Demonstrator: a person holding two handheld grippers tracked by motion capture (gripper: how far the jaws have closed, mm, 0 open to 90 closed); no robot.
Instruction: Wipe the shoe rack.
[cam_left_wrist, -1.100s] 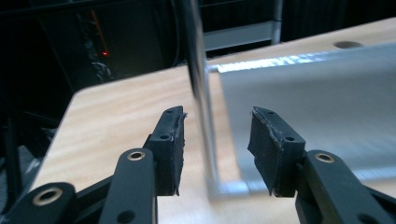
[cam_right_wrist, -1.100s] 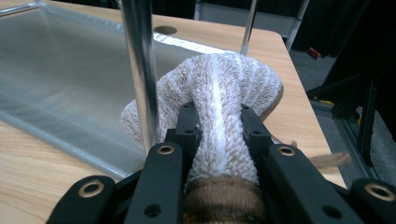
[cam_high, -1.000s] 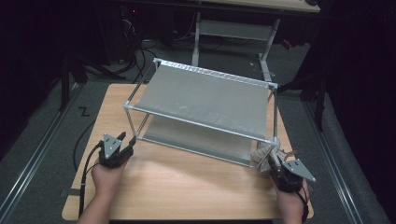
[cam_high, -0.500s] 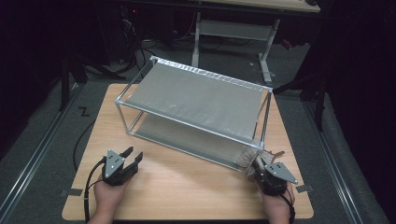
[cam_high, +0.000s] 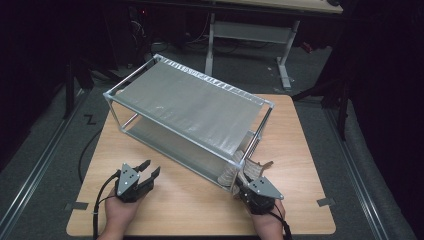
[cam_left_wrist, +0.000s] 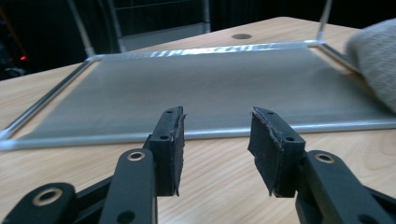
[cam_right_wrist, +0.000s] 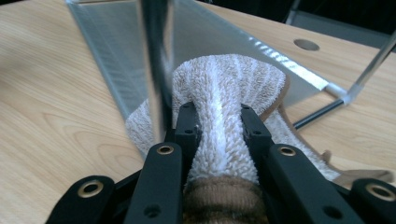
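The right gripper (cam_right_wrist: 218, 116) is clenched on a folded towel (cam_right_wrist: 224, 93), beige with brown and white stripes; its two black jaws press the thick fold from both sides. The towel lies at the near right corner of the two-level metal rack (cam_high: 190, 107), half on the lower shelf (cam_left_wrist: 205, 93) and half hanging out toward the near edge of the desk (cam_high: 190, 205). In the high view the right gripper (cam_high: 246, 180) is just beside the rack's near right post (cam_right_wrist: 156, 56), and in the right gripper view this post stands directly in front of the left jaw, touching the towel or very close to it.

The left gripper (cam_left_wrist: 215, 135) is released, with nothing between its jaws. It hovers over the bare desk near the near left corner, a little apart from the front rail of the rack, and in the high view the left gripper (cam_high: 142, 175) points toward the lower shelf.

The step in hand seems to be moving the towel at the lower shelf. To do it well, I think the right gripper should keep a firm grip on the whole fold, so that no layer slips out, and go past the post on its inner side, because the cloth can catch on the post or on the rail. The rack is light and stands at an angle on the desk, so a pull on the towel may drag it. The free left gripper could hold the front rail to keep the rack steady.
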